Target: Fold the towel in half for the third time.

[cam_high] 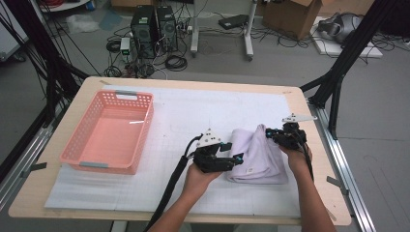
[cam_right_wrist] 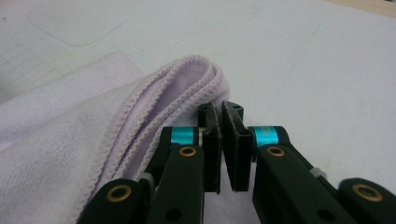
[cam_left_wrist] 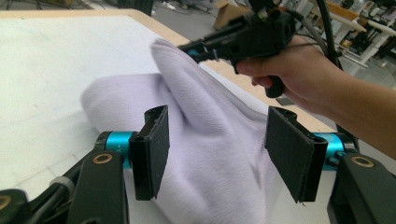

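Towel [cam_high: 258, 154] is pinched at its hemmed edge by the right tool [cam_high: 274, 136], lifting a fold, probably for folding. Left tool [cam_high: 237, 159] stands wide around the cloth, pads clear.

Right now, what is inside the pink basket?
Nothing that can be seen: the pink basket shows a bare floor in the high view. Its near wall hides a thin strip of that floor. The purple towel lies apart on the white mat.
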Tool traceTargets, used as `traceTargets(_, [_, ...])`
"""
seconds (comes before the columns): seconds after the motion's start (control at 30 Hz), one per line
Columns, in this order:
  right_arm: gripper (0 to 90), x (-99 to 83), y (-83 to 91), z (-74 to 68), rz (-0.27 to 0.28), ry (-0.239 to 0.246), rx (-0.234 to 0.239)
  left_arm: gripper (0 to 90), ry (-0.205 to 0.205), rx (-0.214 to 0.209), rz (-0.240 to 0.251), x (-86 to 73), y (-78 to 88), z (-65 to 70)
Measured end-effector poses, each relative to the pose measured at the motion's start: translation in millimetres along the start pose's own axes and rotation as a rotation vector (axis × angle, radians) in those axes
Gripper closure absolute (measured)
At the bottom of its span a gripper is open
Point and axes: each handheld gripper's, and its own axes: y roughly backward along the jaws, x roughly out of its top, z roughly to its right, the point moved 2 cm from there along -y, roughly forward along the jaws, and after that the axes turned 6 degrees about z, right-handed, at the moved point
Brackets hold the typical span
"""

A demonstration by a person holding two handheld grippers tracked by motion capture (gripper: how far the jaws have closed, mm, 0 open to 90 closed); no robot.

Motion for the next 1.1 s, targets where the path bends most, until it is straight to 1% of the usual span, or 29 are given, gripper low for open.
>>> traceTargets(0.1, [84.7,-2.0,2.9,1.0,-0.002,-0.005,-0.008,40.6,-0.017,-0.001,0.008,-0.2,5.5,-4.7])
traceTargets(0.17, [83.0,-1.5,6.4,0.2,0.007,-0.003,-0.024,40.6,-0.026,0.001,0.004,-1.7,10.2,-9.1])
traceTargets(0.2, [78.0,-1.2,9.4,-0.2,0.015,-0.002,-0.035,40.6,-0.035,0.008,0.007,-2.6,13.0,-11.5])
traceTargets(0.23, [73.5,-1.0,13.3,-0.4,0.021,-0.011,-0.048,40.3,-0.043,0.012,0.01,-3.8,16.1,-14.2])
traceTargets(0.27, [72.4,-1.2,17.6,-0.4,0.023,-0.016,-0.063,40.3,-0.046,0.011,0.005,-4.8,19.5,-17.1])
traceTargets(0.3, [71.3,-2.3,23.0,-0.5,0.027,-0.014,-0.071,40.3,-0.054,0.019,-0.004,-5.7,22.9,-19.9])
traceTargets(0.33, [69.8,-4.0,28.5,-0.4,0.039,-0.012,-0.081,40.0,-0.063,0.024,-0.002,-6.9,26.3,-22.3])
traceTargets(0.37, [67.4,-6.6,34.1,-0.7,0.048,-0.015,-0.087,39.8,-0.071,0.023,0.011,-8.2,30.1,-25.1])
traceTargets(0.43, [61.9,-13.4,43.7,-2.1,0.043,-0.017,-0.094,38.0,-0.076,0.027,0.035,-11.3,37.3,-30.4])
traceTargets(0.47, [60.0,-17.4,47.7,-3.3,0.041,-0.018,-0.092,37.3,-0.073,0.028,0.037,-13.0,40.3,-32.9])
traceTargets(0.53, [51.2,-26.1,55.2,-7.6,0.003,-0.025,-0.099,35.0,-0.079,0.033,0.041,-16.8,44.7,-36.5])
traceTargets(0.57, [51.2,-29.1,58.0,-10.4,-0.002,-0.028,-0.099,35.2,-0.085,0.035,0.037,-18.6,46.4,-37.6])
traceTargets(0.6, [50.7,-33.0,61.8,-13.8,0.004,-0.02,-0.098,35.1,-0.092,0.042,0.029,-20.1,48.0,-38.5])
traceTargets(0.63, [49.6,-36.8,65.4,-18.0,0.007,-0.026,-0.091,35.2,-0.093,0.045,0.02,-21.4,49.7,-39.8])
traceTargets(0.7, [49.7,-44.5,70.7,-26.1,0.001,-0.021,-0.08,34.8,-0.077,0.053,0.027,-23.4,52.9,-42.1])
traceTargets(0.73, [50.1,-47.8,72.7,-30.0,-0.017,-0.017,-0.078,34.0,-0.069,0.064,0.026,-24.2,55.0,-44.0])
traceTargets(0.8, [56.1,-53.8,77.3,-37.9,-0.012,-0.021,-0.055,32.7,-0.074,0.07,0.025,-25.1,58.5,-46.3])
traceTargets(0.87, [59.5,-58.7,80.5,-43.9,-0.009,-0.034,-0.028,32.5,-0.077,0.082,0.021,-25.7,62.0,-48.7])
traceTargets(0.97, [61.8,-59.1,81.5,-47.4,-0.008,-0.04,-0.005,32.3,-0.092,0.096,0.011,-27.7,67.7,-52.0])
traceTargets(1.0, [63.9,-58.5,81.3,-48.9,-0.002,-0.04,-0.004,32.3,-0.095,0.097,0.007,-28.8,70.0,-53.4])
traceTargets(1.03, [65.7,-57.8,80.9,-50.9,-0.001,-0.042,0.008,32.4,-0.096,0.098,0.0,-30.1,72.0,-54.9])
traceTargets(1.1, [66.0,-56.5,78.2,-55.3,0.003,-0.046,0.029,32.3,-0.102,0.112,-0.015,-32.9,75.6,-58.2])
